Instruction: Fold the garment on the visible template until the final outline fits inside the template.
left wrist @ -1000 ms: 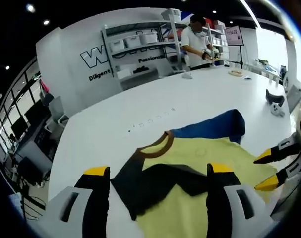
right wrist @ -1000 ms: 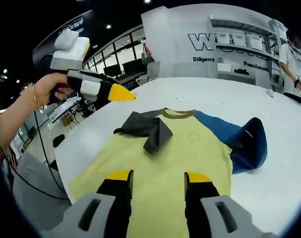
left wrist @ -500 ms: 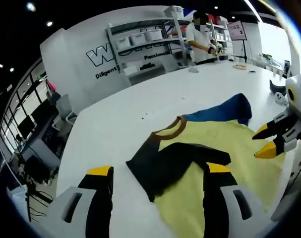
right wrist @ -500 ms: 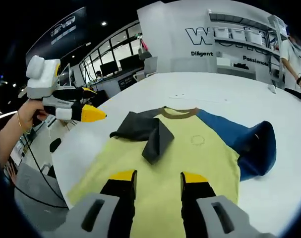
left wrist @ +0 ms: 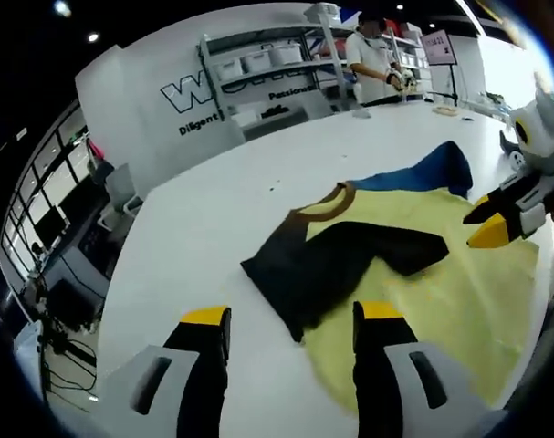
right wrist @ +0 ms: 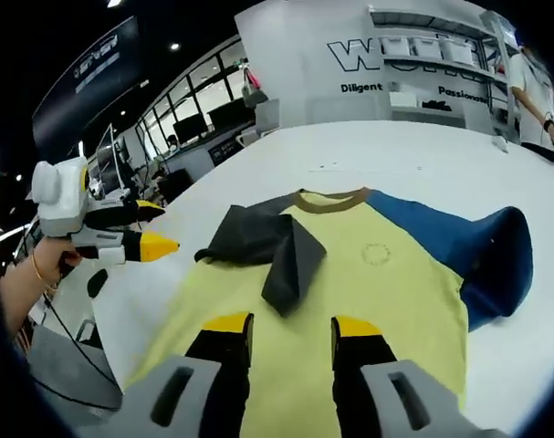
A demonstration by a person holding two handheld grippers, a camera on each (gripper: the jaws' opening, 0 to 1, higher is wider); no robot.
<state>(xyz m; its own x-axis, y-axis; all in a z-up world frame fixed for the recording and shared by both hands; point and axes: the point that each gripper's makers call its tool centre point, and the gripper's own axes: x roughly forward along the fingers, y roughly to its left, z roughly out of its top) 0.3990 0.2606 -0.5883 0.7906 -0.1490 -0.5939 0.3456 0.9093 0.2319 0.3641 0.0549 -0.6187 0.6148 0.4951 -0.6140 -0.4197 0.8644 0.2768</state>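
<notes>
Shirt [right wrist: 350, 274] flat on surface [left wrist: 213, 219], black sleeve [left wrist: 340, 265] folded across chest. Both hand-held grippers [left wrist: 290, 319] [right wrist: 284, 324] above shirt's edges, jaws apart, empty.

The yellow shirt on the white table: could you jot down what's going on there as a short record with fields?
Garment: yellow T-shirt with brown collar, lying flat
Surface: white table
Dark grey sleeve: folded inward over the chest
Blue sleeve: bunched at the far side, not folded in
Left gripper: held beside the table, off the shirt, empty
Right gripper: above the hem, jaws apart, empty
Background: person at shelves
</notes>
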